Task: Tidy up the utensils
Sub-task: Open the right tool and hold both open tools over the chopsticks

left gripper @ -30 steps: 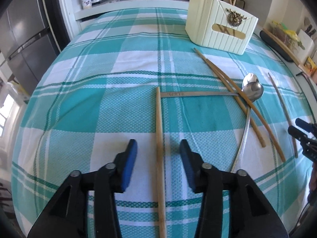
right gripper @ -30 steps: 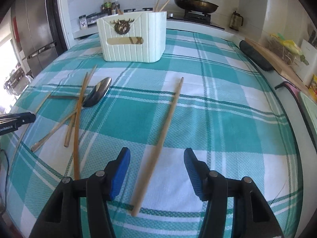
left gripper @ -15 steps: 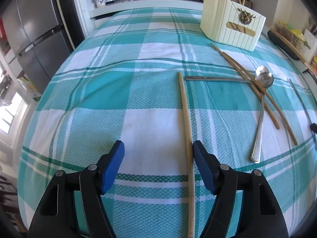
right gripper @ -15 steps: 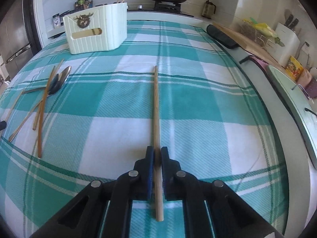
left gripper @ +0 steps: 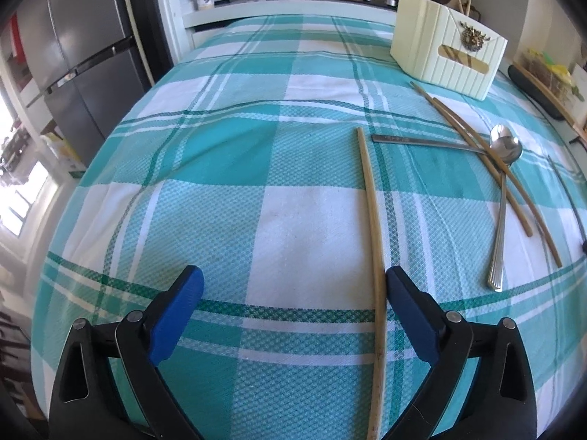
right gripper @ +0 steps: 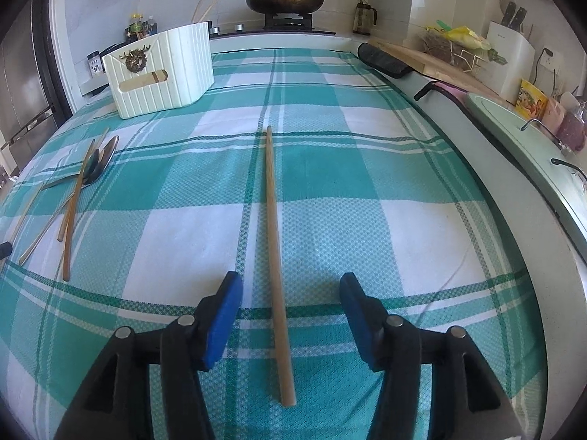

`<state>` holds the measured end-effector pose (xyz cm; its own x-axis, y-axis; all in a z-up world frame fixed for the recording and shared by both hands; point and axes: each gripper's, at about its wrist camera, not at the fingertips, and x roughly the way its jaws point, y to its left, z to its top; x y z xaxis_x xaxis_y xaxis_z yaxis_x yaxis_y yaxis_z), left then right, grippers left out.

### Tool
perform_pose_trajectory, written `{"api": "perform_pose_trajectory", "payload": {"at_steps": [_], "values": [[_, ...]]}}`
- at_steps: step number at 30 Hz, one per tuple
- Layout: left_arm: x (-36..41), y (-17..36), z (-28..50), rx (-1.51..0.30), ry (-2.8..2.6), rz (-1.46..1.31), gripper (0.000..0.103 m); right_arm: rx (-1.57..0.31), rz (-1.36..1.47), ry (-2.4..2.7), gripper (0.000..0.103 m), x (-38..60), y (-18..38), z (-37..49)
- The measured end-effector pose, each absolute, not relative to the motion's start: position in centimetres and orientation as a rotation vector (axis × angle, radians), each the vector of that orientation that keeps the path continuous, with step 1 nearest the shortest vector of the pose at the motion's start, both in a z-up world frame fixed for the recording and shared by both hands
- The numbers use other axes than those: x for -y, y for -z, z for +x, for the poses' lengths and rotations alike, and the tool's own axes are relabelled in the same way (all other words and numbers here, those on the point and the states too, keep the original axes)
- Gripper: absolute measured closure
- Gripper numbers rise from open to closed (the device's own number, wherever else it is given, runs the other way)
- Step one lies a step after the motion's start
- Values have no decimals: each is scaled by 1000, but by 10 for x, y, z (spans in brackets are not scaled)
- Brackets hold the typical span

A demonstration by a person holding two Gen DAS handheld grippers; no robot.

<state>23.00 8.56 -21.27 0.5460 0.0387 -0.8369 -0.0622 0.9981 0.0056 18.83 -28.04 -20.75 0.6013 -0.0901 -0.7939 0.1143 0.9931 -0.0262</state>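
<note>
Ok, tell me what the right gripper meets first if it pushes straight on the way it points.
Probably the chopstick between the open pads of the right gripper, then the checked tablecloth beneath it; depth is hard to judge.

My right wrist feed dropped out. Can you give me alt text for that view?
The right gripper is open, its jaws just reopened, with a wooden chopstick lying loose between them on the checked tablecloth. A white holder stands far left, with more chopsticks and spoons before it.

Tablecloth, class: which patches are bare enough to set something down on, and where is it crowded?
Bare: the cloth left of the left gripper's chopstick, toward the fridge, and the stretch between the right gripper's chopstick and the counter edge. Crowded: the crossed chopsticks and spoons before the cream holder.
</note>
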Motion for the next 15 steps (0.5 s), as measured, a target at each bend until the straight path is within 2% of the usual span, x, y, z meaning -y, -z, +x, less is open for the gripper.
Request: {"api": "perform_pose_trajectory", "payload": {"at_steps": [10, 15], "values": [[-87, 212, 235, -1050, -6, 7, 4, -924, 30, 109, 45, 282, 207, 189], [-89, 213, 235, -1060, 37, 19, 0, -1008, 10, 56, 43, 285, 204, 193]]}}
